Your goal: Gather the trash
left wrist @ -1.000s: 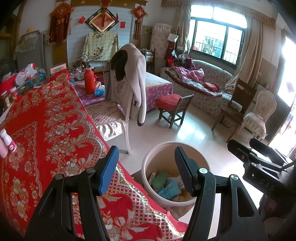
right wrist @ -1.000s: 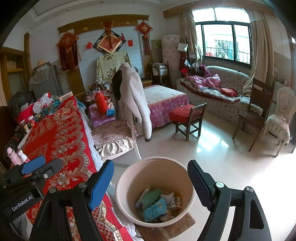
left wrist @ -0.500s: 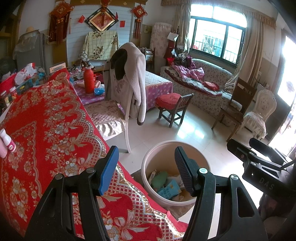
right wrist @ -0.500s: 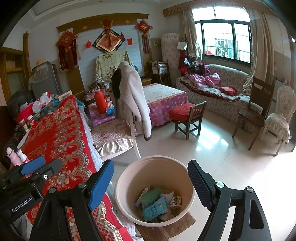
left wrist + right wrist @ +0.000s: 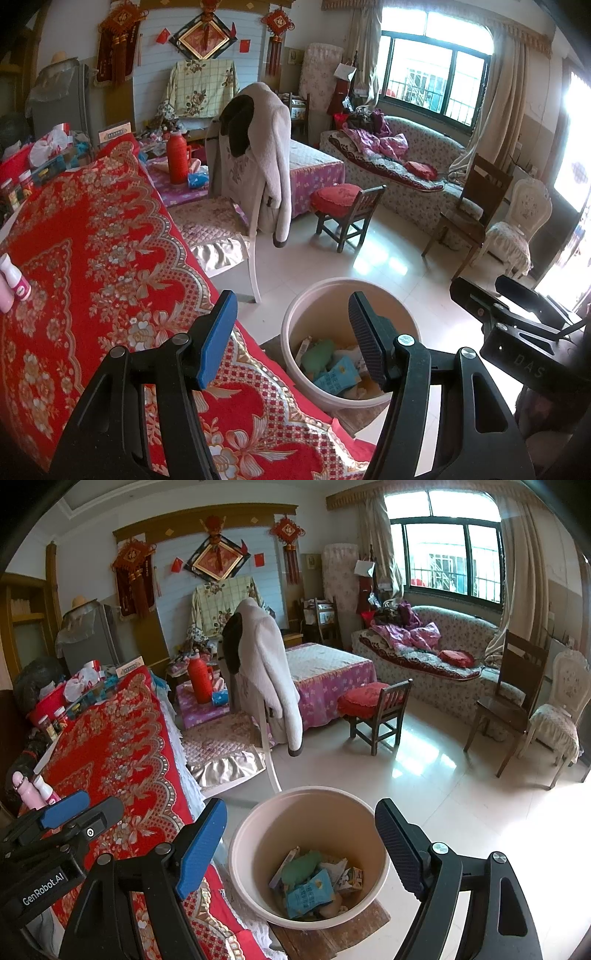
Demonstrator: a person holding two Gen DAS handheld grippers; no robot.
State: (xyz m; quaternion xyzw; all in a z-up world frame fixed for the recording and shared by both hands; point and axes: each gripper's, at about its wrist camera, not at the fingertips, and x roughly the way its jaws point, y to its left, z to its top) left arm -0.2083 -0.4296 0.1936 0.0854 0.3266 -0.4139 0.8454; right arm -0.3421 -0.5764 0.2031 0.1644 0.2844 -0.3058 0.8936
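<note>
A beige round bin (image 5: 273, 823) stands on a low wooden board on the floor beside the table; it holds several wrappers, among them a blue snack bag (image 5: 308, 893) and a green packet (image 5: 303, 864). My right gripper (image 5: 301, 843) hovers over the bin, open, with nothing between its fingers. My left gripper (image 5: 291, 332) stands open and empty above the table's edge, the same bin (image 5: 295, 314) just past it. Each view catches the other gripper at its side.
The table wears a red floral cloth (image 5: 92, 258). Small pink-and-white bottles (image 5: 14, 284) stand at its left. A white chair draped with a grey coat (image 5: 255, 155) stands behind the bin. A small wooden chair with a red cushion (image 5: 373, 709) and a sofa (image 5: 436, 661) lie further back.
</note>
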